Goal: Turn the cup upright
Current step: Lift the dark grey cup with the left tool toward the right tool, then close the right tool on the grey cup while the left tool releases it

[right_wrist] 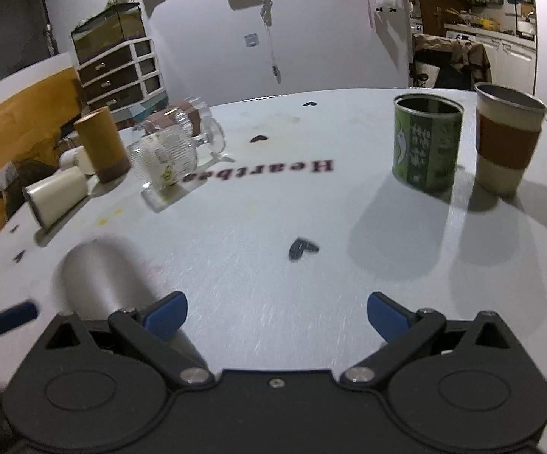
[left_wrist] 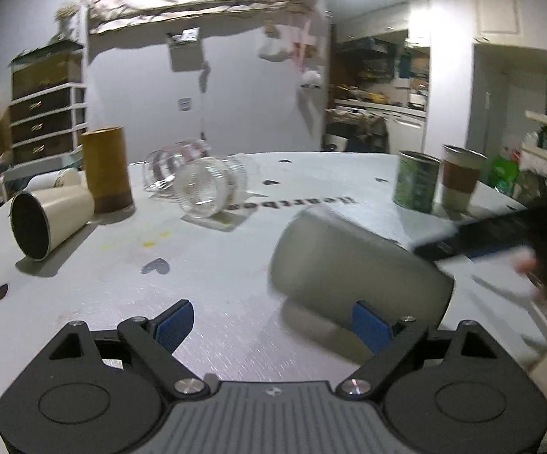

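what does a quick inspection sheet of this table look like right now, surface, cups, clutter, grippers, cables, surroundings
surface: white table with black heart marks and reversed lettering; yellow specks at left.
job's things: grey cup on its side, blurred, just beyond the left hand-held gripper; cream cup and two glass mugs also lying down.
clutter: upright yellow-brown cylinder, green tin, banded cup; a white coaster-like tile under the near mug.
grippers: left hand-held gripper open, empty; right hand-held gripper open, empty, over bare table.
cables: nothing seen on the table.
surroundings: drawer unit, white wall, kitchen shelves at back right.
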A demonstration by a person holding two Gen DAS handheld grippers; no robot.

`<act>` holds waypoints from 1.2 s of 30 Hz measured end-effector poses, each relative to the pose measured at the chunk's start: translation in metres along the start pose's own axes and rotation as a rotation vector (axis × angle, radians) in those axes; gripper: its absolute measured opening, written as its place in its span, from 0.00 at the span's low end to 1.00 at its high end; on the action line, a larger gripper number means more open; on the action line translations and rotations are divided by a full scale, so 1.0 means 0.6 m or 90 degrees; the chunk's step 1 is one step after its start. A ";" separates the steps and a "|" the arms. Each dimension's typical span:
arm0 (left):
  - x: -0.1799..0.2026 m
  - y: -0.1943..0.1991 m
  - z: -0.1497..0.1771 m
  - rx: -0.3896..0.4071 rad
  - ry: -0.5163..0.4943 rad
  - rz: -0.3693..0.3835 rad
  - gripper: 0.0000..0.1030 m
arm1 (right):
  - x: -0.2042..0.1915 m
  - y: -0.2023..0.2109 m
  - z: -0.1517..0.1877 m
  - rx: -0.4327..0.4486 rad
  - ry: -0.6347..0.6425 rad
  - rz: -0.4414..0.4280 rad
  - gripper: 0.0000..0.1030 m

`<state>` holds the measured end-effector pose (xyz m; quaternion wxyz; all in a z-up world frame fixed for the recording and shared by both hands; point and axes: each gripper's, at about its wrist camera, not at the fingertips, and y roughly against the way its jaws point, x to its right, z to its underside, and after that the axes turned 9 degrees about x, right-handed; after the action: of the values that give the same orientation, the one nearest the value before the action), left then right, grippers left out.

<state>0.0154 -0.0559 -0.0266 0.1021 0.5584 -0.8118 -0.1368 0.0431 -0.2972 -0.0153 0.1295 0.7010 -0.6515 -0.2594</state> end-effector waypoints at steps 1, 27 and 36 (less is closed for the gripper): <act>-0.003 -0.006 -0.003 -0.001 0.008 -0.011 0.88 | -0.001 0.008 0.005 0.000 -0.001 -0.003 0.99; 0.041 -0.004 -0.027 -0.032 0.079 0.102 0.81 | -0.016 -0.074 -0.057 -0.102 -0.218 -0.168 0.95; 0.039 -0.011 -0.023 -0.043 0.094 0.119 0.62 | -0.025 -0.125 -0.048 -0.165 -0.284 -0.225 0.73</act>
<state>0.0173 -0.0814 -0.0158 0.1923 0.4853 -0.8455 -0.1124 0.1217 -0.2783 -0.0277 0.0247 0.7069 -0.4935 -0.5062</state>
